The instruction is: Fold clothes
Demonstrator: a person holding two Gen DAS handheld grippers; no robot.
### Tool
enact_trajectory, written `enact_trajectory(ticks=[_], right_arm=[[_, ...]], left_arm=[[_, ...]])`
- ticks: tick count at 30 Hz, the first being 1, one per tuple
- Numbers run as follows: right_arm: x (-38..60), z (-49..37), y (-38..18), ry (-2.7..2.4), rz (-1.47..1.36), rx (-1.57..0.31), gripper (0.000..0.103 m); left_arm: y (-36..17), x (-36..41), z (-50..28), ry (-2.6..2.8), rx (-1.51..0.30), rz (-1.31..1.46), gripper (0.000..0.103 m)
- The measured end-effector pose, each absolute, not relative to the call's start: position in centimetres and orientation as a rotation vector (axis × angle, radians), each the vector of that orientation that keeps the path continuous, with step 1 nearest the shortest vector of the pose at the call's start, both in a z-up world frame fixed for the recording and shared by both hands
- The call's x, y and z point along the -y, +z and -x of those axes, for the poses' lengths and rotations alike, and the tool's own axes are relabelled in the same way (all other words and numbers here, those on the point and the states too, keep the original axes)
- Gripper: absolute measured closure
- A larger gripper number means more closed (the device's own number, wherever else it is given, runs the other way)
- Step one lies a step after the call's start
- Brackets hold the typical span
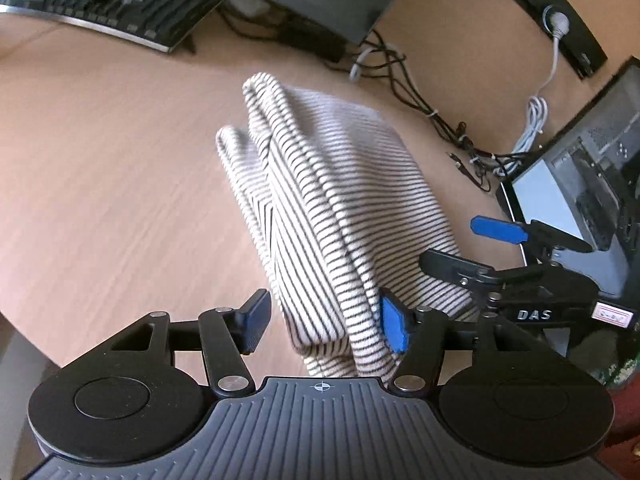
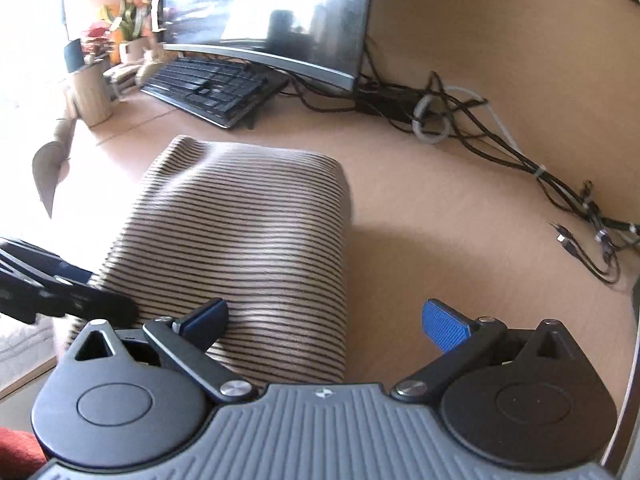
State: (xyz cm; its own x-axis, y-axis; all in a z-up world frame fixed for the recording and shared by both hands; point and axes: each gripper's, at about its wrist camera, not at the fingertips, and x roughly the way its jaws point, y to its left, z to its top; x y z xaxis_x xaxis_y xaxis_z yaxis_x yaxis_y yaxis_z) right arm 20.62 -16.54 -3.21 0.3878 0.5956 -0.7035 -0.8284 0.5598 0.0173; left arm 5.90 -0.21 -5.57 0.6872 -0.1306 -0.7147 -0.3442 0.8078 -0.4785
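Observation:
A folded white garment with thin black stripes [image 1: 332,208] lies on the wooden desk. It also shows in the right wrist view [image 2: 248,240] as a neat rectangle. My left gripper [image 1: 324,324] is open, its jaws either side of the garment's near end; the right pad touches the cloth. My right gripper [image 2: 324,324] is open over the garment's near right corner, left finger above the cloth, right finger above bare desk. The right gripper [image 1: 480,248] shows in the left wrist view at the garment's right edge. The left gripper [image 2: 60,288] shows at the garment's left edge.
A keyboard [image 2: 212,88] and a curved monitor [image 2: 272,20] stand at the back of the desk [image 1: 100,160]. Tangled cables [image 2: 500,152] run along the back right. A computer case [image 1: 580,184] stands at the right. Cups and flowers [image 2: 104,60] sit at the far left.

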Motion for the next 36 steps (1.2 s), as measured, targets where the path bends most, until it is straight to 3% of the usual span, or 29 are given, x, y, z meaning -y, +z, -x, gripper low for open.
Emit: enact_trajectory(ticks=[5, 9, 12, 15, 18, 20, 29, 30, 36], right_arm=[[16.1, -20.9, -3.9, 0.966, 0.314, -0.775, 0.000], [16.8, -21.4, -4.1, 0.959, 0.256, -0.800, 0.000], [17.7, -21.6, -3.4, 0.950, 0.205, -0.767, 0.000], [18.6, -22.6, -2.3, 0.953, 0.072, -0.767, 0.000], [19.1, -24.7, -2.0, 0.940, -0.081, -0.818, 0.003], [18.9, -26.2, -2.5, 0.918, -0.134, -0.860, 0.013], [14.9, -30.3, -6.3, 0.933, -0.225, -1.057, 0.013], [14.6, -30.4, -6.4, 0.956, -0.261, -1.078, 0.017], [14.0, -28.2, -3.8, 1.070, -0.249, -0.949, 0.022]], left_arm=[[-4.6, 0.2, -5.5, 0.135, -0.797, 0.628, 0.037], [-3.8, -0.7, -5.2, 0.122, -0.753, 0.697, 0.019], [-3.9, -1.2, -6.2, 0.122, -0.757, 0.732, 0.017], [-4.2, -1.1, -7.5, 0.132, -0.784, 0.714, 0.018], [-4.3, -0.2, -8.6, 0.130, -0.833, 0.622, 0.030], [-4.4, 0.6, -9.0, 0.122, -0.862, 0.557, 0.031], [-5.3, 0.8, -9.0, 0.095, -0.883, 0.510, 0.027], [-5.2, 0.9, -9.0, 0.093, -0.881, 0.504, 0.027], [-5.3, 0.6, -8.8, 0.089, -0.883, 0.493, 0.025]])
